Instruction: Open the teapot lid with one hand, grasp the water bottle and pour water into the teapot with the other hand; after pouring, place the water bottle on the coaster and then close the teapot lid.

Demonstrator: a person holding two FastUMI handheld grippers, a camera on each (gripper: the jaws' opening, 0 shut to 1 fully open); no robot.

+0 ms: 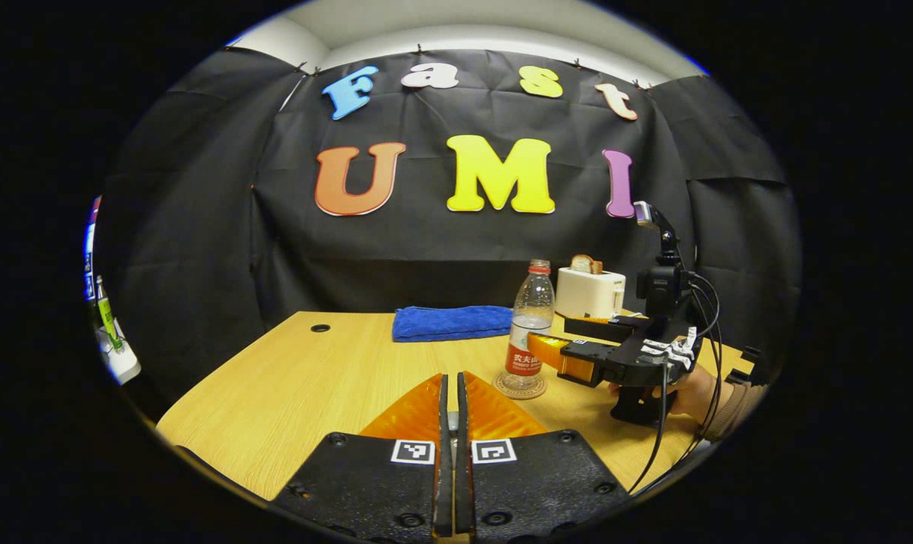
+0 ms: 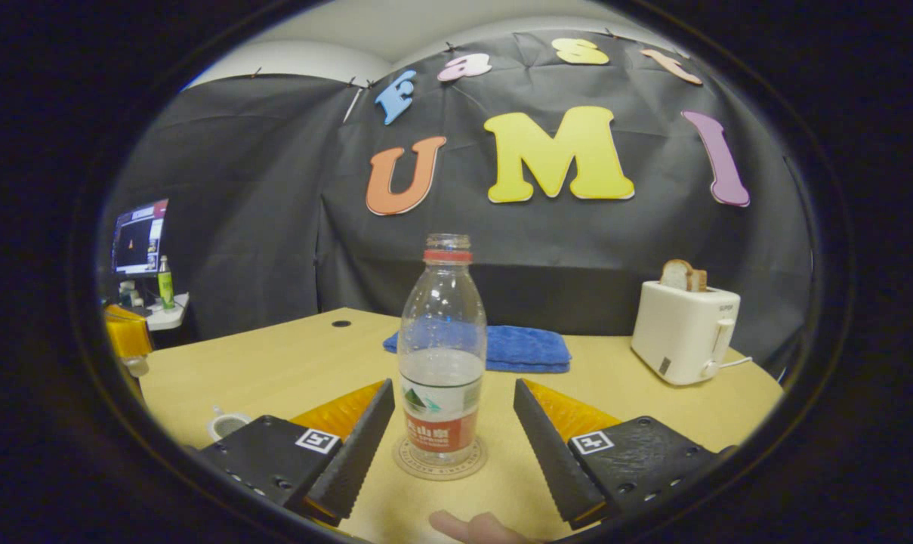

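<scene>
While its two fingers stand wide apart, the right gripper [image 2: 450,423] brackets the water bottle [image 2: 442,355] without touching it; a clear gap shows on each side of the bottle in the right gripper view. That bottle stands upright on the round coaster [image 2: 439,462], uncapped, with water only in its lower part. A fingertip of the person's hand [image 2: 475,527] shows at the bottom edge of that view, just below the coaster. At the lower left, partly hidden behind the left finger, a small white round-rimmed vessel [image 2: 226,425] sits on the wooden table [image 2: 290,363]; whether it is the teapot, and how its lid stands, I cannot tell.

The left gripper [image 1: 448,393] has its fingers closed together with nothing between them, held low over the table. From the left gripper view, the bottle stands on the coaster just ahead and to the right, the right gripper's fingers reaching toward it from the right.

Farther back lie a folded blue towel [image 2: 520,349] and a white toaster [image 2: 683,330] with a slice of bread [image 2: 681,275] standing in it. A monitor [image 2: 139,236] glows beyond the table's left end.
</scene>
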